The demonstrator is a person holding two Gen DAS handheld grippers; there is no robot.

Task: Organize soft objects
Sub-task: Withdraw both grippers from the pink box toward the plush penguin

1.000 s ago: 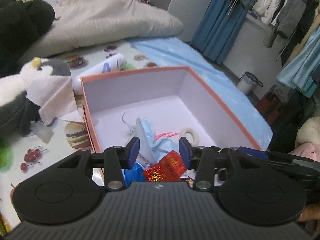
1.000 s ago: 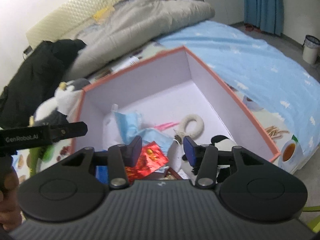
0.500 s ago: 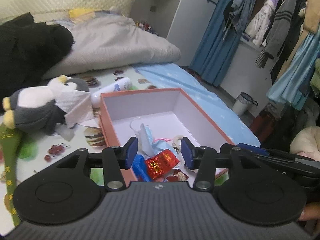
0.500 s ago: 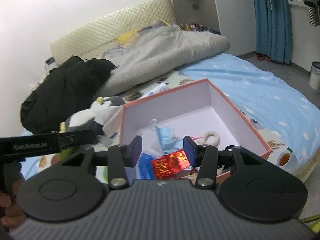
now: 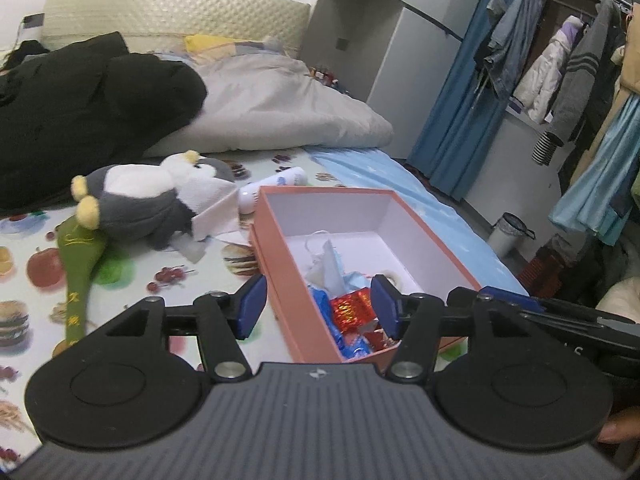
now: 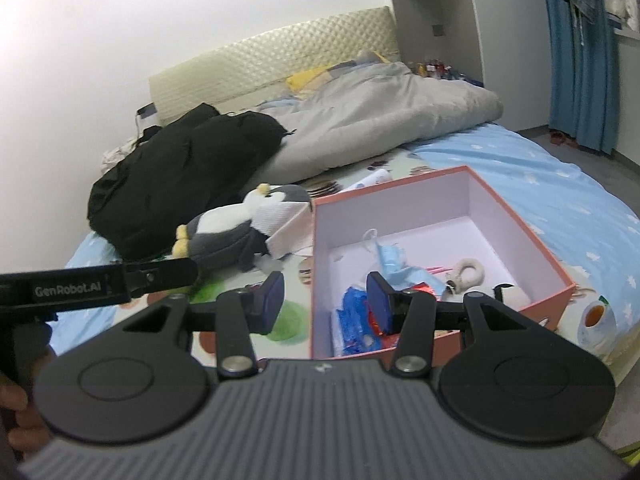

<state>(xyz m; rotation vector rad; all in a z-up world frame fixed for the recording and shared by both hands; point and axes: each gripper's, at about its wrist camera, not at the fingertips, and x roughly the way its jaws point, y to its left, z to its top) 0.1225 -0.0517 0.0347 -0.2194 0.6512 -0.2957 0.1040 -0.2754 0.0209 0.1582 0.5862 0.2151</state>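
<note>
An orange box (image 5: 298, 308) (image 6: 516, 220) with a white inside stands on the bed. In it lie a blue face mask (image 6: 390, 258), a red foil packet (image 5: 352, 307), a blue packet (image 6: 356, 314) and a white ring (image 6: 469, 271). A grey-and-white penguin plush (image 5: 136, 200) (image 6: 228, 234) lies left of the box, with white cloth over its head. My left gripper (image 5: 320, 308) hovers above the box's near end, its jaws opening with nothing between them. My right gripper (image 6: 326, 302) hangs open and empty over the box's near left corner. The left gripper's side (image 6: 100, 286) shows at the left.
A green cloth (image 5: 80, 264) lies under the penguin, and a white bottle (image 5: 276, 186) sits behind the box. A black coat (image 5: 88, 120) and a grey duvet (image 5: 280, 112) fill the bed's head end. A bin (image 5: 510, 236) and hanging clothes (image 5: 560, 64) are on the right.
Both grippers have drawn back and up from the box, so more of the bed and room shows. The left jaws stand wider apart than before.
</note>
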